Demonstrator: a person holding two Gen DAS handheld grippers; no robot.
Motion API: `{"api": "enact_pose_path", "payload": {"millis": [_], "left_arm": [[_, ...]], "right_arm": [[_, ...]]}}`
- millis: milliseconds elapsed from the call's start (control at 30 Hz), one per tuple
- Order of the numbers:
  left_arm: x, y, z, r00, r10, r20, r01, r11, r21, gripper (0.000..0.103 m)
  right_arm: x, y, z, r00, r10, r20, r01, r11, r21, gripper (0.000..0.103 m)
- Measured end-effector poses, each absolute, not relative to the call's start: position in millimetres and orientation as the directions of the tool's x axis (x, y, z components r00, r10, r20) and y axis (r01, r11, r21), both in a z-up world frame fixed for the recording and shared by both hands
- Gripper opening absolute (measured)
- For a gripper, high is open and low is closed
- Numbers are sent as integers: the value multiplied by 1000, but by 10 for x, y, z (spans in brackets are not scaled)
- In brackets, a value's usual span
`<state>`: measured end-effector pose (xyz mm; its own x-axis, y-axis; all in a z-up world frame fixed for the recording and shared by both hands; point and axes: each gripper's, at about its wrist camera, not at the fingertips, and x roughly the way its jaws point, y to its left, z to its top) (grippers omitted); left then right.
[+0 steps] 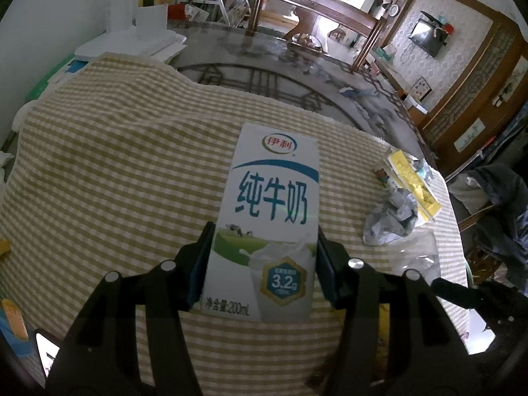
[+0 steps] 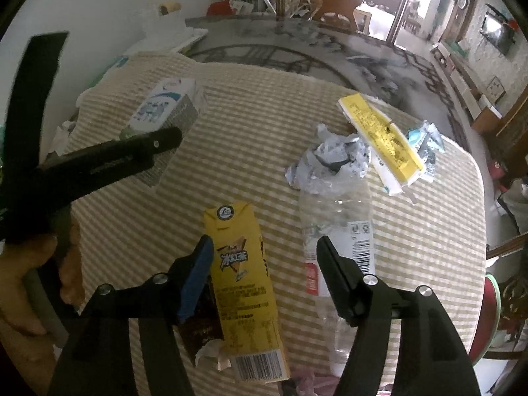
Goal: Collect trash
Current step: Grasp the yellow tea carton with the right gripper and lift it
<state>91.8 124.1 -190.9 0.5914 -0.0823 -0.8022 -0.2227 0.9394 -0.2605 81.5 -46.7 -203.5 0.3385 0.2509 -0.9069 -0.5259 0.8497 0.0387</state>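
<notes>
My left gripper (image 1: 264, 231) is shut on a white and blue milk carton (image 1: 274, 198), its pads pressing on both sides, above the checked tablecloth (image 1: 115, 165). The right wrist view shows that carton (image 2: 168, 105) at the upper left, with one left finger (image 2: 132, 156) across it. My right gripper (image 2: 265, 242) is open over a yellow drink carton (image 2: 244, 283) lying flat. Its left pad sits at the carton's edge and its right pad stands well clear. A crushed clear bottle (image 2: 340, 231) lies just right of it. A brown wrapper (image 2: 198, 326) pokes out from under the yellow carton.
Crumpled paper (image 2: 330, 158) and a flat yellow box (image 2: 379, 135) lie further back on the right, near the cloth's edge. Beyond the cloth is a bare glass tabletop (image 1: 264, 66). White boxes (image 1: 132, 33) stand at the far left. A person's hand (image 2: 33, 280) holds the left gripper.
</notes>
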Motion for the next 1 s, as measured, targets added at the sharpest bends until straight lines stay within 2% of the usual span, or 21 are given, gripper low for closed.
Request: {"api": "enact_pose_path", "payload": {"millis": [133, 433, 467, 533, 567, 600, 1000], "left_arm": [[896, 1229, -1887, 596, -83, -799, -221, 940, -262, 53], [844, 1214, -1787, 618, -92, -781, -217, 935, -281, 54], [839, 1207, -1778, 619, -93, -780, -215, 935, -282, 54], [831, 1185, -1752, 624, -97, -776, -210, 935, -285, 54], [835, 1179, -1745, 626, -99, -774, -206, 936, -287, 54], [835, 1165, -1729, 628, -103, -771, -201, 936, -289, 54], [811, 975, -1433, 675, -144, -724, -141, 937, -318, 54]], "right_arm": [[713, -407, -1988, 336, 281, -899, -561, 827, 49, 73], [711, -504, -2335, 249, 224, -942, -526, 848, 63, 73], [702, -509, -2355, 248, 222, -943, -527, 848, 61, 69], [698, -513, -2383, 229, 222, -948, -524, 849, 72, 54], [702, -527, -2397, 213, 234, -949, -517, 851, 94, 38], [703, -543, -2398, 212, 236, -948, -510, 855, 99, 35], [777, -883, -1784, 337, 394, -855, -398, 883, 249, 34]]}}
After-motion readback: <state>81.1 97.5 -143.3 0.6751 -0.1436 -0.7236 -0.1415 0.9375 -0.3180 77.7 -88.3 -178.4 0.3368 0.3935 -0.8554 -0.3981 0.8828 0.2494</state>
